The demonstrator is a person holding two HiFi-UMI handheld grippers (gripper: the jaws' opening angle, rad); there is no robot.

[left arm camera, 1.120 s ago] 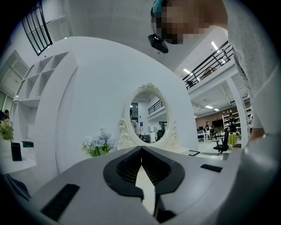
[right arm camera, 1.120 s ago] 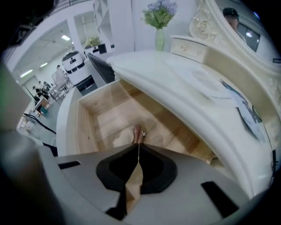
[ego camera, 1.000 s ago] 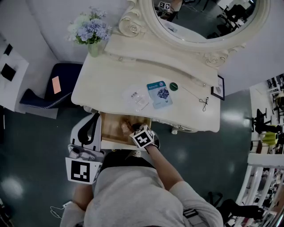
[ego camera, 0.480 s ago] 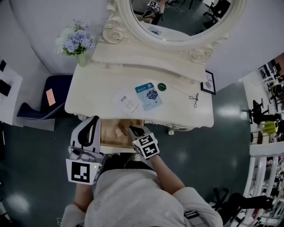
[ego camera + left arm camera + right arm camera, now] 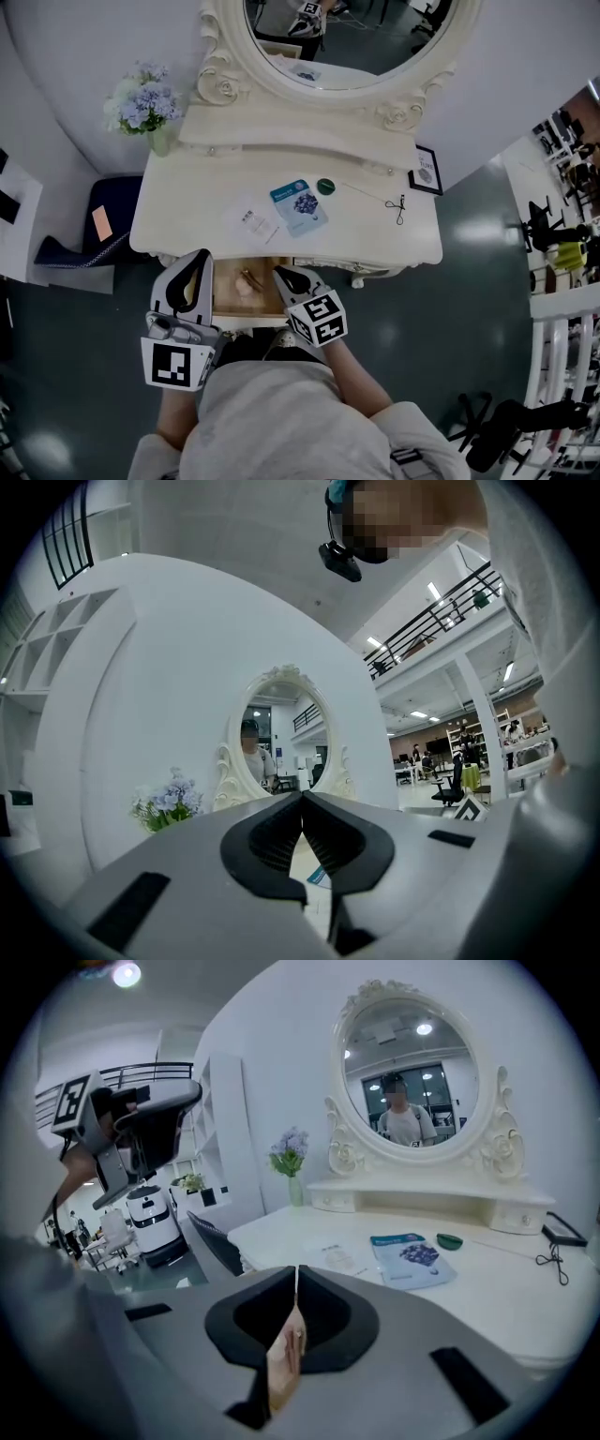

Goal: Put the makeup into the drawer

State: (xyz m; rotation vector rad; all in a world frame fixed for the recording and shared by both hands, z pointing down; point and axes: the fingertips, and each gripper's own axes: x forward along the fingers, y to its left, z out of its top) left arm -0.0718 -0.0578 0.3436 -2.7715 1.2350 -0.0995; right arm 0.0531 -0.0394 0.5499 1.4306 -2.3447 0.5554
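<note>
While the person leans over the cream vanity table (image 5: 187, 202) in the head view, its wooden drawer (image 5: 228, 300) stands pulled open under the front edge, and a small pale makeup item (image 5: 246, 281) lies inside. The left gripper (image 5: 201, 255) hangs at the drawer's left side and the right gripper (image 5: 279, 273) at its right side, both near the table's front edge. On the tabletop lie a clear packet (image 5: 255, 223), a blue face-mask sachet (image 5: 299, 207), a green disc (image 5: 325, 187) and an eyelash curler (image 5: 397, 204). A flower vase (image 5: 157, 141) stands at the rear left, below the oval mirror (image 5: 347, 47).

In the left gripper view the jaws meet tip to tip with nothing between them, and the sachet's corner shows through the slit below.

In the right gripper view the jaws are likewise pinched together and empty. The drawer's wood shows through the gap under the tips, and the tabletop items lie beyond.
</note>
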